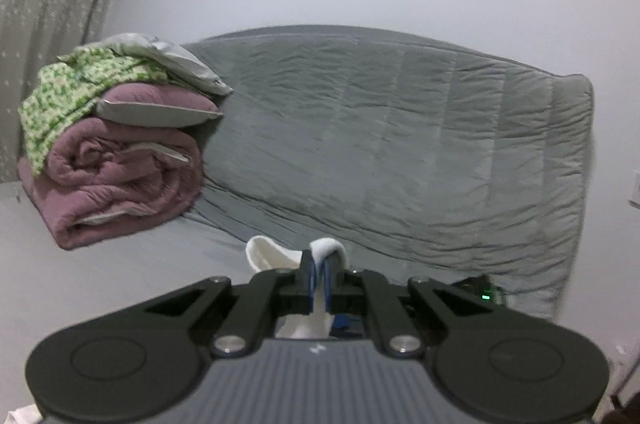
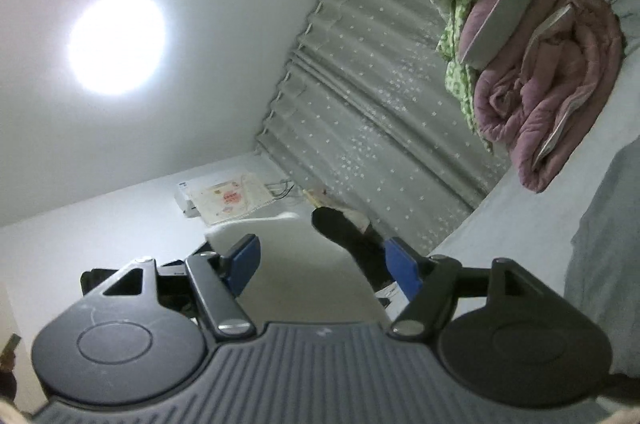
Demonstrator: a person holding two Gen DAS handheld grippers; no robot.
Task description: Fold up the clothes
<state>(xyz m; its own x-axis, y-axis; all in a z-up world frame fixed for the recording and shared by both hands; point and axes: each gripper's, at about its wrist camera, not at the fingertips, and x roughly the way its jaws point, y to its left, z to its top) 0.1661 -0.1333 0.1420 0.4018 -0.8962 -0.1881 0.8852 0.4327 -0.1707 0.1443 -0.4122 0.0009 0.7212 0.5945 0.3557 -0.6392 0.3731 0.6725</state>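
In the left wrist view my left gripper (image 1: 319,270) is shut on a white garment (image 1: 269,255). The cloth bulges out above the blue pads (image 1: 309,276) and hangs down behind them, held above a pale grey bed sheet (image 1: 120,276). In the right wrist view my right gripper (image 2: 320,258) is open and rolled sideways, pointing at the wall and ceiling. Nothing sits between its fingers. A dark cloth-like shape (image 2: 348,240) shows just beyond the right blue pad (image 2: 402,266); what it is cannot be told. A white blur (image 2: 256,224) lies past the left pad.
A grey quilt (image 1: 400,151) covers the far part of the bed. A stack of pink folded bedding (image 1: 116,179), pillows and a green patterned cloth (image 1: 60,95) stands at its left. A star-print curtain (image 2: 368,111), a ceiling lamp (image 2: 116,43) and a wall air conditioner (image 2: 188,197) appear.
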